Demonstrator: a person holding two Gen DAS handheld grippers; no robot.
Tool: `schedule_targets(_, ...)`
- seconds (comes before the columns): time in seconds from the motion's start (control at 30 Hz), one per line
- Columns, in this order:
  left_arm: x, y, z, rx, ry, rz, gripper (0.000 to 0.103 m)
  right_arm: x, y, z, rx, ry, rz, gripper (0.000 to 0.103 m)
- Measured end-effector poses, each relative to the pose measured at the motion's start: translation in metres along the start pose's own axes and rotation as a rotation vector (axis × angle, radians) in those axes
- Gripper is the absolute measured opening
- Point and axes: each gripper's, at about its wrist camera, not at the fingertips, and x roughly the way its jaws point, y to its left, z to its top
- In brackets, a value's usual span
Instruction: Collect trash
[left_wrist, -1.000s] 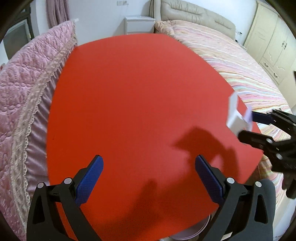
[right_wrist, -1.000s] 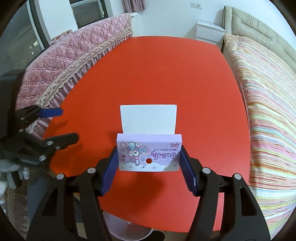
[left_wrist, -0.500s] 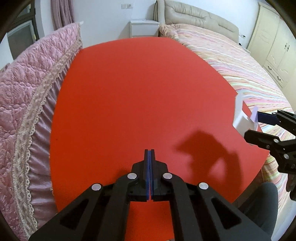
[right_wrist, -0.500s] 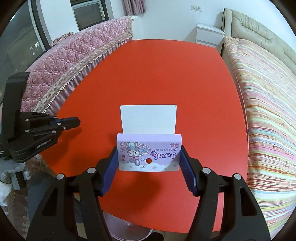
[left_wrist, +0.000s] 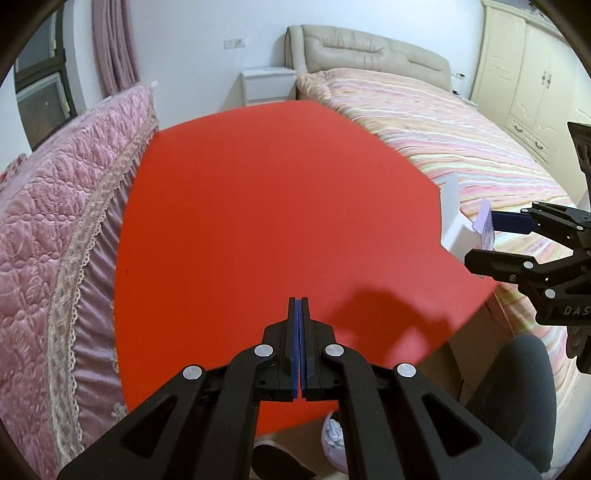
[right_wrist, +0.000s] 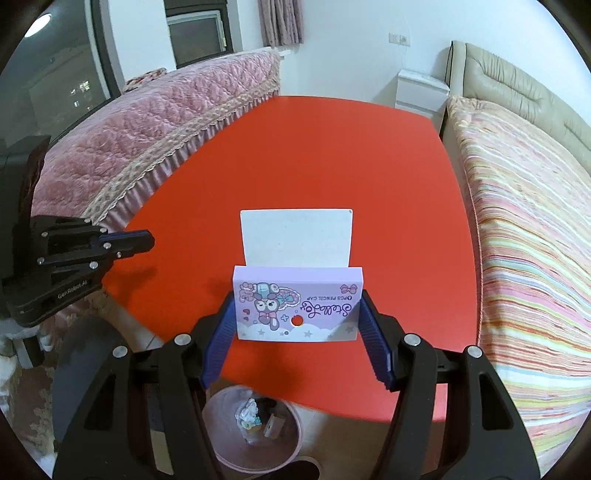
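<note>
My right gripper (right_wrist: 297, 325) is shut on a small lilac pencil-cap box (right_wrist: 297, 302) with a cartoon print and an open white flap. It holds the box above the near edge of the red table (right_wrist: 332, 155). A pink trash bin (right_wrist: 255, 428) with some scraps in it stands on the floor right below. In the left wrist view the box (left_wrist: 458, 225) and right gripper (left_wrist: 491, 236) are at the right. My left gripper (left_wrist: 298, 306) is shut and empty over the table's near part (left_wrist: 258, 221); it also shows in the right wrist view (right_wrist: 144, 240).
A pink quilted bed (left_wrist: 55, 221) lies left of the table and a striped bed (right_wrist: 524, 240) lies right of it. A white nightstand (left_wrist: 267, 86) stands beyond the table. The bin's rim (left_wrist: 332, 439) shows below the table edge in the left wrist view. A person's knee (left_wrist: 517, 387) is at lower right.
My left gripper went from wide open to shut, with nothing in it. Both grippers have pulled back towards the table's near edge, and the box now hangs over the bin.
</note>
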Motion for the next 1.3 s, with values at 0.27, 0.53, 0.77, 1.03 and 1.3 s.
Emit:
schedule_targets(0.27,-0.031,-0.024,-0.034,0.014,-0.018,-0.074,0.000,-0.036,0.022,-0.045,-0.026,-0.004,0.034,0.063)
schedule_targets(0.53,-0.046,-0.037,-0.061,0.023,-0.003,-0.111,0.000,-0.040,0.041,-0.091,-0.034,0.074,0.080,0.063)
schedule_targets(0.77,-0.054,-0.042,-0.080,0.031,0.017,-0.141,0.000,-0.030,0.050,-0.120,-0.026,0.144,0.134,0.063)
schedule_targets(1.03,-0.055,-0.053,-0.089,0.058,0.042,-0.174,0.000,-0.026,0.046,-0.126,0.010,0.154,0.171,0.097)
schedule_targets(1.3,-0.050,-0.069,-0.089,0.101,0.079,-0.259,0.005,-0.047,0.021,-0.117,0.071,0.084,0.074,0.098)
